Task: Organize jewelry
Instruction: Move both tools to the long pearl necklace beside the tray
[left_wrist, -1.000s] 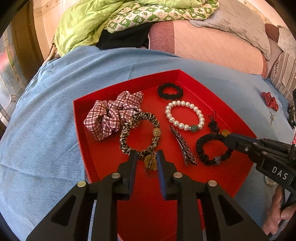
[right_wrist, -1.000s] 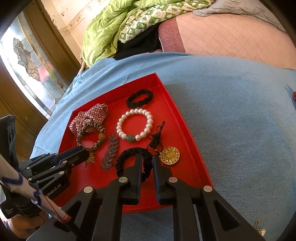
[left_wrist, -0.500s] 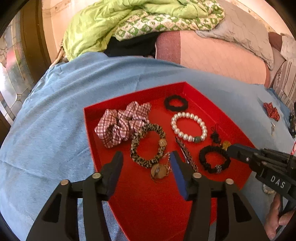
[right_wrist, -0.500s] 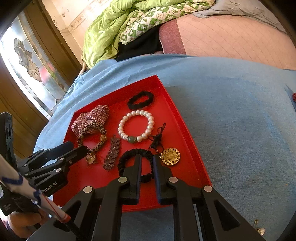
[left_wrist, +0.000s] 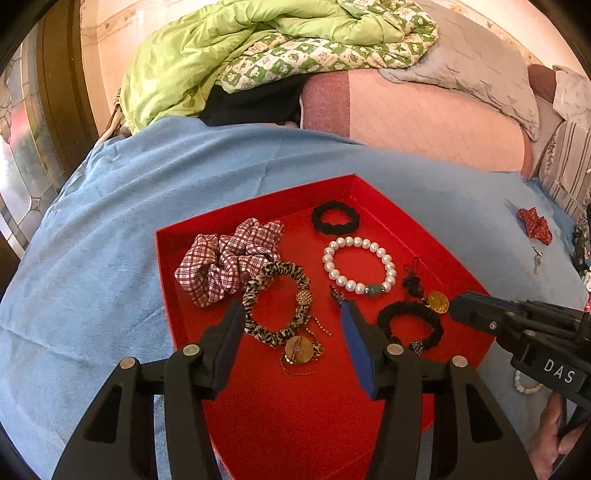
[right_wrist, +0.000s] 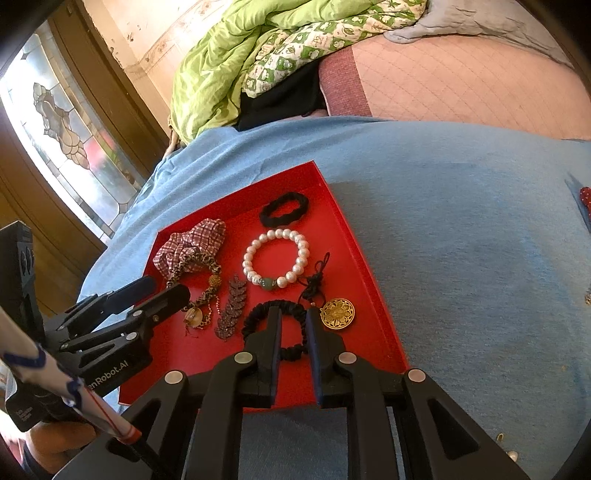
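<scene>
My left tool (left_wrist: 291, 325) is spread wide, holding nothing, poised over the near part of the red tray (left_wrist: 258, 199), which sits on the blue blanket (left_wrist: 110, 221) on the bed. Between its fingers I see the leopard-print hair tie (left_wrist: 275, 301) with its round gold charm (left_wrist: 299, 349). My guess: the piece is parked there and the tool is free for another.

My right tool (right_wrist: 293, 325) is narrow, with a small gap. Its fingers straddle one side of the black ruffled hair tie (right_wrist: 258, 312). I can't tell whether the pads touch the band; it looks like a pinch being set up, nothing lifted.

Everything lies flat and mostly spaced apart, so each piece can be picked singly: plaid scrunchie (left_wrist: 229, 258) at the far left touching the leopard tie, small black scrunchie (left_wrist: 334, 218) in the far corner, pearl bracelet (left_wrist: 360, 266) mid-tray.

The right view shows the whole beaded leaf hair clip (right_wrist: 231, 306) and the gold medallion (right_wrist: 337, 313) on its black knotted cord; in the left view my finger hides most of the clip. The left view shows what's outside the tray: a red dotted bow (left_wrist: 533, 225) on the blanket and a pale bead bracelet (left_wrist: 528, 386) under the right tool.
</scene>
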